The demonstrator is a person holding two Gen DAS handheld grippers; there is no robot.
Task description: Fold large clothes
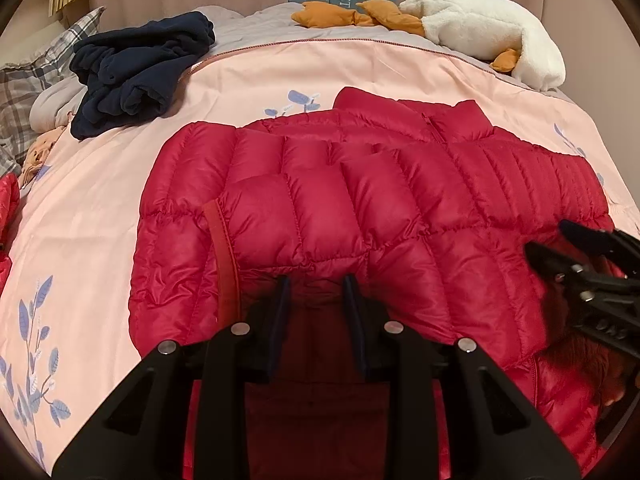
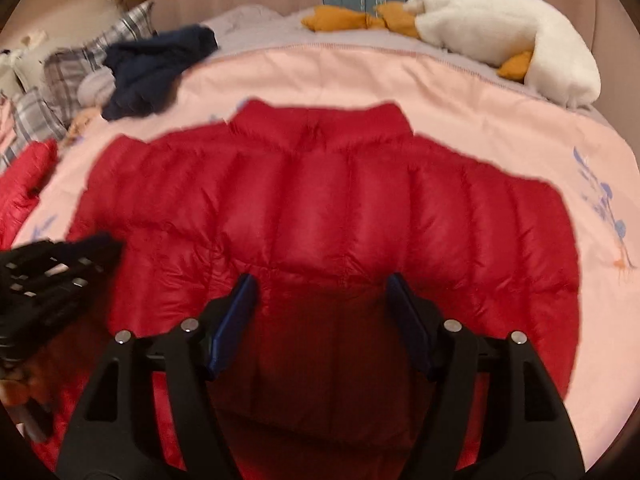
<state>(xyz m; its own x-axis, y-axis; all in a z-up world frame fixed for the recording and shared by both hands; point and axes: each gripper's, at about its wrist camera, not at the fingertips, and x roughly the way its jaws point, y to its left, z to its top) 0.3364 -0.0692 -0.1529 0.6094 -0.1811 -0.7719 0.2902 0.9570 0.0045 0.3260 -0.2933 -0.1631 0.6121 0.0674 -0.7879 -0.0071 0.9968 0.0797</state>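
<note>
A red quilted puffer jacket point(image 1: 320, 200) lies on the pink bedspread point(image 1: 100, 208), collar at the far side, one sleeve folded across the body. It also fills the right wrist view point(image 2: 320, 216). My left gripper point(image 1: 316, 284) is open over the jacket's near hem, fingers apart, holding nothing. My right gripper point(image 2: 320, 284) is open wide over the near hem further right, holding nothing. The right gripper shows at the right edge of the left wrist view point(image 1: 560, 240). The left gripper shows at the left edge of the right wrist view point(image 2: 60, 272).
A dark navy garment point(image 1: 140, 68) lies bunched at the far left. A white and orange plush goose point(image 1: 480, 28) lies at the far right. Plaid pillows point(image 1: 36, 76) sit at the left. Another red garment point(image 1: 8, 216) shows at the left edge.
</note>
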